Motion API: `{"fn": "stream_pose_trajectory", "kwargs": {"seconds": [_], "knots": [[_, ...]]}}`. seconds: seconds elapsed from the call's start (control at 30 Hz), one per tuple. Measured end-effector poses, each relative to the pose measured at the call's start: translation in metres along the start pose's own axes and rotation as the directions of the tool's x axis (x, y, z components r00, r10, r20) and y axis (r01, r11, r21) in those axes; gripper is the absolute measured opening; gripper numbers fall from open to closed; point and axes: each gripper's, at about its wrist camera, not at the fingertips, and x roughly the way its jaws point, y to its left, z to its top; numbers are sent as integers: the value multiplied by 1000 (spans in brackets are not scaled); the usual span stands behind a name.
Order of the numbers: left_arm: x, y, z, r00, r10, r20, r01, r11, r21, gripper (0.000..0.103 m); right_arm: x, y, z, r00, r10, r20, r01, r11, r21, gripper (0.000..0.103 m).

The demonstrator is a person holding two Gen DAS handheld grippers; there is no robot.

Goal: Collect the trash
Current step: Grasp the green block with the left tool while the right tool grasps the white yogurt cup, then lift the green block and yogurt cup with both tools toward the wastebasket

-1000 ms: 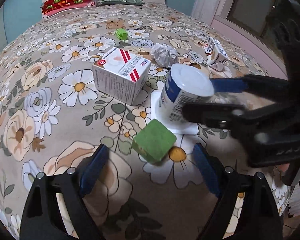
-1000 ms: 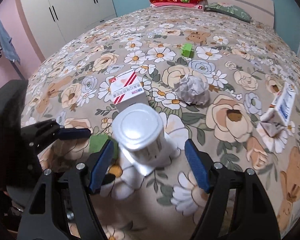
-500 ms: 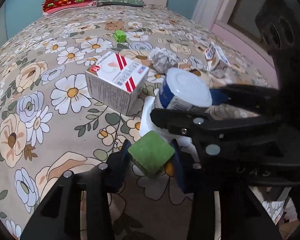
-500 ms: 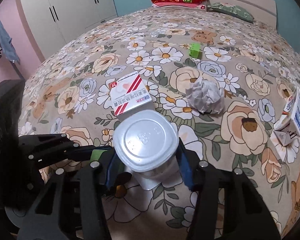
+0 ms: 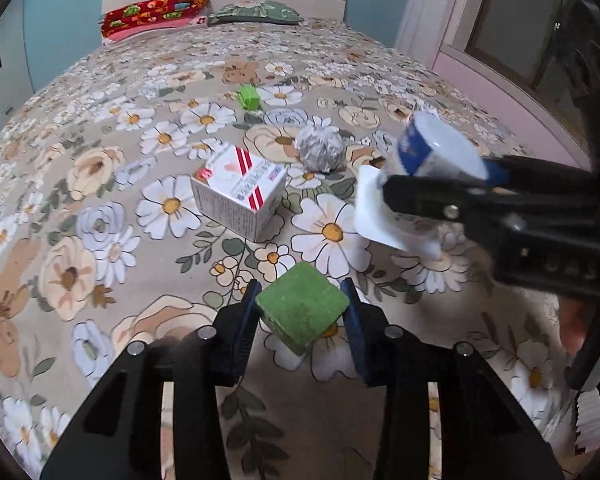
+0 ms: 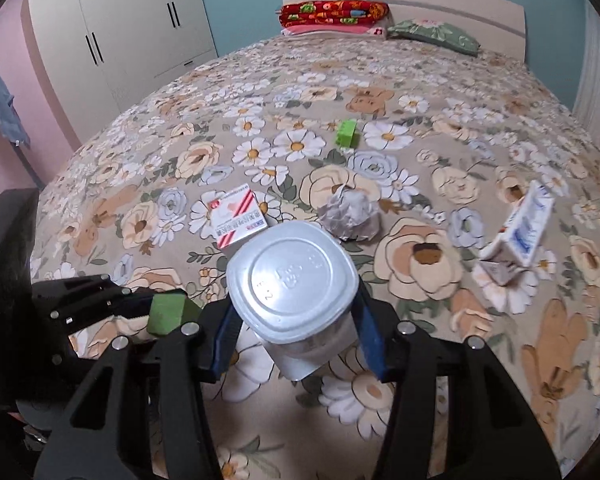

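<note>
Two items are held — one green cube (image 5: 302,307) pinched by the left tongs (image 5: 303,308), one white cup (image 6: 292,280) by the right tongs (image 6: 294,312). Four pieces lie on the bed (image 6: 420,92) toward 12 o'clock: one red-striped box (image 5: 240,188), one crumpled paper ball (image 5: 320,148), one small green block (image 5: 249,97), one carton (image 6: 520,232).

The bedspread (image 6: 420,160) is matt printed cloth with a soft weave. The green block (image 5: 302,312) has a rough, matt, felt-like face. The cup (image 6: 294,284) is smooth white plastic with a slight sheen and moulded marks on its bottom. The box (image 5: 238,190) is printed cardboard, faintly glossy. The crumpled ball (image 5: 320,148) looks like creased paper. The carton (image 6: 520,232) is folded coated card. The wardrobe (image 6: 120,32) and headboard (image 6: 420,0) have smooth, semi-gloss panels.
</note>
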Motion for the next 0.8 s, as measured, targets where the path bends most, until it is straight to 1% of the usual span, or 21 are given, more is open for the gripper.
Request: {"fn": "stream_pose_trajectory", "kwargs": {"seconds": [0.13,0.27,0.37,0.43,0.47,0.57,0.67,0.7,0.8], "knots": [[-31,-12,7,999,32,10,-32,999,0,43,-37,6,-1,999,-18,28,19,1000,-20,53],[-74,-28,13,997,60,45,-61,998,12,43,-88,13,-4,997,-48,64,52,997,-50,53],[-116,-45,16,993,81,89,-84,996,27,43,-129,19,-7,992,-71,101,78,995,-66,53],[-138,-56,16,990,93,109,-98,995,36,43,-156,22,-10,989,-84,123,93,993,-71,53],[-152,-64,16,987,103,120,-109,993,45,43,-174,24,-12,986,-93,140,104,992,-75,53],[-182,-80,13,982,115,148,-125,991,55,43,-213,31,-18,979,-111,173,127,988,-83,52],[-215,-99,7,973,133,188,-148,987,67,43,-254,40,-27,967,-132,219,156,983,-96,52],[-228,-106,5,967,145,208,-162,984,70,43,-267,43,-31,962,-138,236,165,982,-98,52],[-254,-121,0,960,150,237,-172,982,74,43,-305,51,-41,951,-142,274,175,979,-101,52]]}}
